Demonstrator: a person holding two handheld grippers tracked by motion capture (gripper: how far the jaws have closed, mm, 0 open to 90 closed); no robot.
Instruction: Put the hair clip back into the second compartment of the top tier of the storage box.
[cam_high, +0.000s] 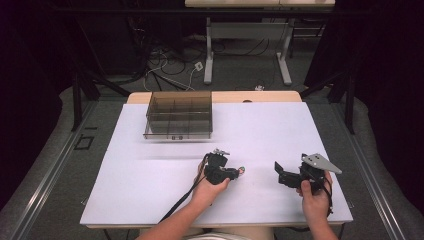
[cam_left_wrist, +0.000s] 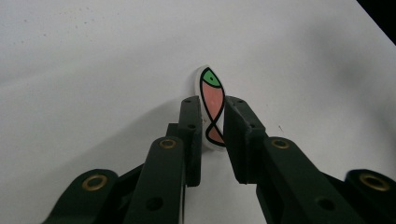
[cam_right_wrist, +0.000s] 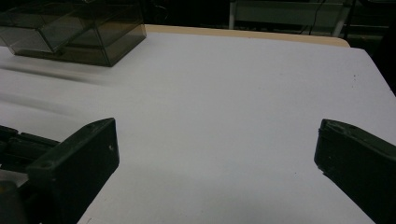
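I see a small white oval token printed with a black-outlined fish, salmon-pink body and green head. My two grippers' jaws are black. The smoky-brown translucent compartment box sits on the white table sheet.

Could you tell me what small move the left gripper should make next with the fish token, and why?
Probably lift it and carry it toward the divided tray. The left gripper has its jaws closed on the edges of the fish token, held on edge above the white table, while the right gripper is wide open with nothing in it.
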